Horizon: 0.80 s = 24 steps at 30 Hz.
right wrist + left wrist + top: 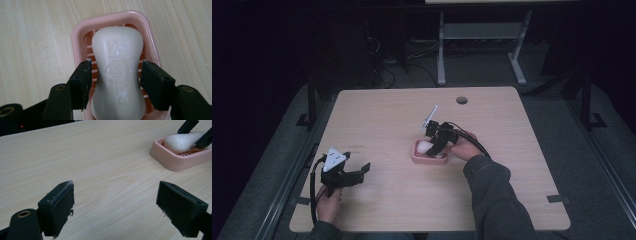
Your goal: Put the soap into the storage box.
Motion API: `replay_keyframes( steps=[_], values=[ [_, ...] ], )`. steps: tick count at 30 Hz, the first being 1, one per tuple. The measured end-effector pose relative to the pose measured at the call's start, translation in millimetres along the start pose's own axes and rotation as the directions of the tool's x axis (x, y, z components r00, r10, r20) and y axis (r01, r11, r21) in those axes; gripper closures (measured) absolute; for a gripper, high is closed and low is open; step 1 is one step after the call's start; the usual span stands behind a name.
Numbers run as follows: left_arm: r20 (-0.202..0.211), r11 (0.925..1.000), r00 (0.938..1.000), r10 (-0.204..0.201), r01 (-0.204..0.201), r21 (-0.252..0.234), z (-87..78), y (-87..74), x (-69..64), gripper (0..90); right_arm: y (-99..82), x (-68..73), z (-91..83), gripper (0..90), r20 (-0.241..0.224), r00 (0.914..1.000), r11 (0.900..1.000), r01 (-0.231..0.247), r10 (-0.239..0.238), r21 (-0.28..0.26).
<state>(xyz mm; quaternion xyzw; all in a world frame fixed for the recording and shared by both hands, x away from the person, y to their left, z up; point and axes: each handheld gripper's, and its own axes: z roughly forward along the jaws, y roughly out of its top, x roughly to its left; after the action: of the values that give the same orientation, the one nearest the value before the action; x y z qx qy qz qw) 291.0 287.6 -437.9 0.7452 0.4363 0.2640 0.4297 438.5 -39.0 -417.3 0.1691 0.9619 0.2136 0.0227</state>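
Pale wood grain covers the bench (382, 120), where the right claw (115, 75) reaches down over a pink soap dish (77, 37) near the bench's middle. Its jaws straddle the narrow waist of a white soap bar (117, 75) lying in the dish, close against both sides, though firm contact cannot be told. The right hand (464, 149) angles in from the person's side, sleeve dark grey. The left claw (343, 172) sits low near the front left edge, jaws spread wide over bare wood, well apart from the dish. Embossed on the soap is "Safeguard". A round hole (461, 100) marks the far edge.
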Motion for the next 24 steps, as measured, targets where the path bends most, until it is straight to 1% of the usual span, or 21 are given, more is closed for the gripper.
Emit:
replay_keyframes(
  steps=[5, 8, 14, 17, 24],
  values=[
    [0.000, 1.0000, 1.0000, 0.003, -0.003, 0.002, -0.1, 0.1, -0.1, 14.4, -3.2, 1.8, -6.5, 40.4, 0.004, 1.0000, 0.9998, -0.005, 0.005, -0.018],
    [0.003, 1.0000, 1.0000, 0.006, -0.006, 0.002, 0.2, 0.0, -0.6, 14.4, -5.3, 2.1, -9.9, 39.5, 0.006, 0.9999, 0.9998, -0.010, 0.010, -0.020],
    [0.002, 1.0000, 1.0000, 0.006, -0.006, 0.001, 0.2, 0.0, -0.7, 14.4, -9.1, 3.9, -20.1, 39.5, 0.016, 0.9997, 0.9982, -0.016, 0.017, -0.058],
    [0.002, 1.0000, 1.0000, 0.006, -0.006, 0.001, 0.0, 0.1, -0.6, 14.4, -11.8, 4.2, -22.7, 38.8, 0.015, 0.9997, 0.9977, -0.019, 0.020, -0.065],
    [0.002, 1.0000, 1.0000, 0.007, -0.007, 0.003, 0.1, 0.0, -0.8, 14.4, -19.8, 4.0, -27.3, 38.1, 0.020, 0.9989, 0.9963, -0.042, 0.043, -0.076]
  ],
)
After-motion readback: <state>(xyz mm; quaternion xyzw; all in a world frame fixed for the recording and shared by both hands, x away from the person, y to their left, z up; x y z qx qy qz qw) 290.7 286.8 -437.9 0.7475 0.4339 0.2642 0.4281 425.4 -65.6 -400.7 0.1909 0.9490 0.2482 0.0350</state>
